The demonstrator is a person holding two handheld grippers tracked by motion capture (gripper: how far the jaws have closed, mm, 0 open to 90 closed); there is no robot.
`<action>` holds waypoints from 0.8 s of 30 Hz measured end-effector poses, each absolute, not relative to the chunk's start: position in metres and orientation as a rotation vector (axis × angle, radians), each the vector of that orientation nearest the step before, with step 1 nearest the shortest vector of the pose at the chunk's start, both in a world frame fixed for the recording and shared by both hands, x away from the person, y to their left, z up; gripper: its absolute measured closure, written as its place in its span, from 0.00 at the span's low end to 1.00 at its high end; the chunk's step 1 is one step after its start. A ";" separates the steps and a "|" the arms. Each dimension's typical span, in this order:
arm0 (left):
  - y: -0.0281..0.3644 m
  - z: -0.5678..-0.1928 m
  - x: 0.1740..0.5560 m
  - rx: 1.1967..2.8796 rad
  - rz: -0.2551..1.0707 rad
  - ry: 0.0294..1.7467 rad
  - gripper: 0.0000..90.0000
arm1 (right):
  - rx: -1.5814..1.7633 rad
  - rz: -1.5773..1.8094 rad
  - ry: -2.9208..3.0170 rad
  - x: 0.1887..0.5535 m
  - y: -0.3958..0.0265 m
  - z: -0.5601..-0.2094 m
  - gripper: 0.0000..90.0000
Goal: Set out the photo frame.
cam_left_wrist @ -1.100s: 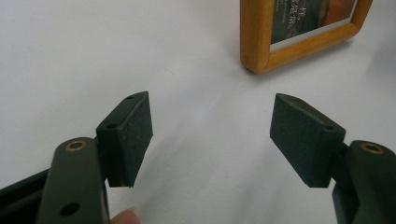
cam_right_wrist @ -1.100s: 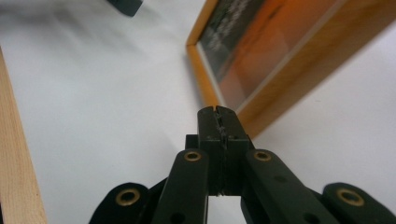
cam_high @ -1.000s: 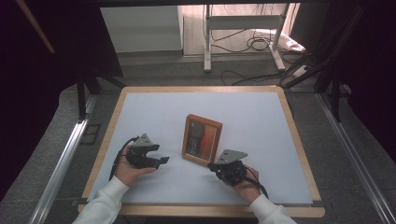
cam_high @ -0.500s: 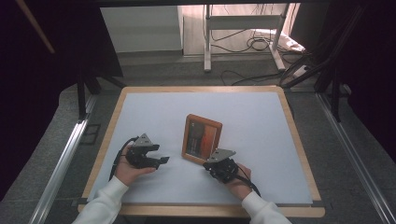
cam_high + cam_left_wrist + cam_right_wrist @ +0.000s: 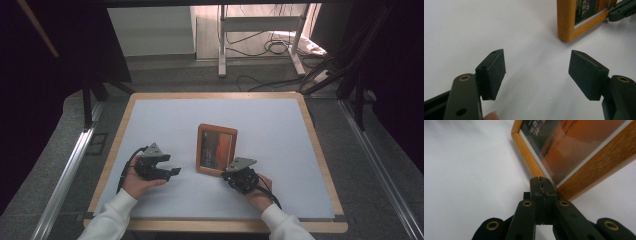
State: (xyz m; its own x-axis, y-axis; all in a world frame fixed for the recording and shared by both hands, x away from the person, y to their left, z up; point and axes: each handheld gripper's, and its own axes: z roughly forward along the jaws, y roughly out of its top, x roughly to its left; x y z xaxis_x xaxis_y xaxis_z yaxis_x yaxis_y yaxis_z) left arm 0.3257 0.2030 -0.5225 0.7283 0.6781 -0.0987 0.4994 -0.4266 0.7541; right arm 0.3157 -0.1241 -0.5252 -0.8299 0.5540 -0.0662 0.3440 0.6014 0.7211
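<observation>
My right gripper (image 5: 231, 174) sits near the table's front edge, a bit right of centre. Jaws pressed flat together, nothing btwn them; in the right gripper view the closed tips (image 5: 543, 185) meet the near corner of the wooden picture frame (image 5: 584, 152), at the rail. Can't tell if they're pushing under it or just touching.

My left gripper (image 5: 170, 171) is at the same depth, toward the table's left edge, pointing right at the frame. Jaws wide apart, holding nothing: in the left gripper view the two black pads (image 5: 496, 68) stand well apart w/ bare white tabletop (image 5: 474, 30) btwn them, and the frame's near-left corner (image 5: 569, 25) lies ahead, not touched. My fingertip (image 5: 490, 116) peeks in at the bottom there.

The frame (image 5: 216, 149) lies face up about mid-table, slightly toward the front, long sides running front to back; orange-brown print w/ a dark band under glass. White surface is clear all round it, so nothing blocks either gripper.

Past the table's far edge: grey floor, a white stand's legs (image 5: 222, 45) and loose cables (image 5: 272, 47). Metal rails (image 5: 65, 170) run along the left and right sides.
</observation>
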 end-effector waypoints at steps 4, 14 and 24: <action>0.203 -0.522 0.326 2.115 0.280 0.887 0.33 | 0.732 1.060 2.543 0.317 -0.126 -0.525 1.00; 0.203 -0.522 0.326 2.114 0.281 0.888 0.33 | 0.749 1.059 2.530 0.320 -0.132 -0.525 1.00; 0.203 -0.522 0.326 2.112 0.285 0.890 0.33 | 0.748 1.080 2.521 0.320 -0.135 -0.524 1.00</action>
State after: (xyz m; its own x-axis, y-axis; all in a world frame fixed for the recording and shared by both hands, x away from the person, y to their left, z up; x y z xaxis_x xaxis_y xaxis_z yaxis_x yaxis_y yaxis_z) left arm 0.3257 0.2034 -0.5221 0.7263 0.6806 -0.0963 0.4983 -0.4248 0.7558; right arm 0.3196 -0.1349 -0.5240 -0.8202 0.5682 -0.0657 0.3445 0.5824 0.7363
